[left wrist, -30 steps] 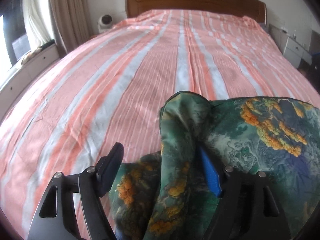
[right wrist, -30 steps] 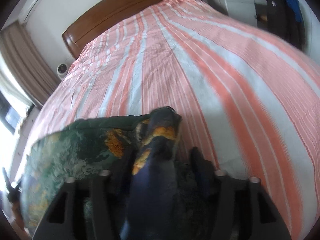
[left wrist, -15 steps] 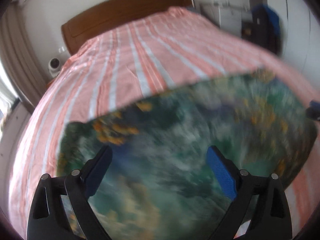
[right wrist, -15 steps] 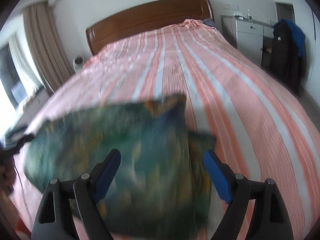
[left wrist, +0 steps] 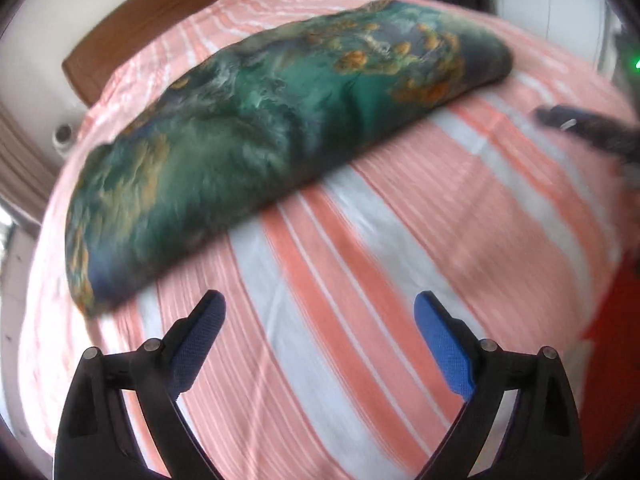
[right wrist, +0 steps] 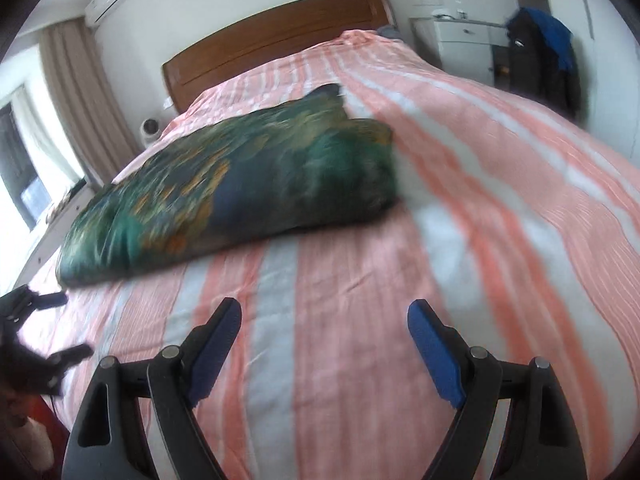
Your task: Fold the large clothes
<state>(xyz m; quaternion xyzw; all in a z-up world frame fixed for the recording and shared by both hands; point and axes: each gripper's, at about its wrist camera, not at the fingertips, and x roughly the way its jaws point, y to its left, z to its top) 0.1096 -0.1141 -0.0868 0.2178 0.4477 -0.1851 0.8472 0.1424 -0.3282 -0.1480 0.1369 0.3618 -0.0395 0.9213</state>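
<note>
A green and blue garment with orange patches lies in a long flat band across the striped bed, blurred by motion. The right wrist view shows the same garment beyond the fingers. My left gripper is open over bare sheet, well short of the cloth, with nothing between its blue pads. My right gripper is also open and empty above the sheet, nearer than the garment. The other gripper shows as a dark shape at the right edge of the left view and at the left edge of the right view.
The bed has a pink, orange and white striped sheet and a wooden headboard. A white cabinet and hanging dark clothes stand at the right. Curtains and a window are at the left.
Both grippers let go of the garment and drew back from it. The cloth, bunched in the jaws a second ago, now lies spread on the bed away from both.
</note>
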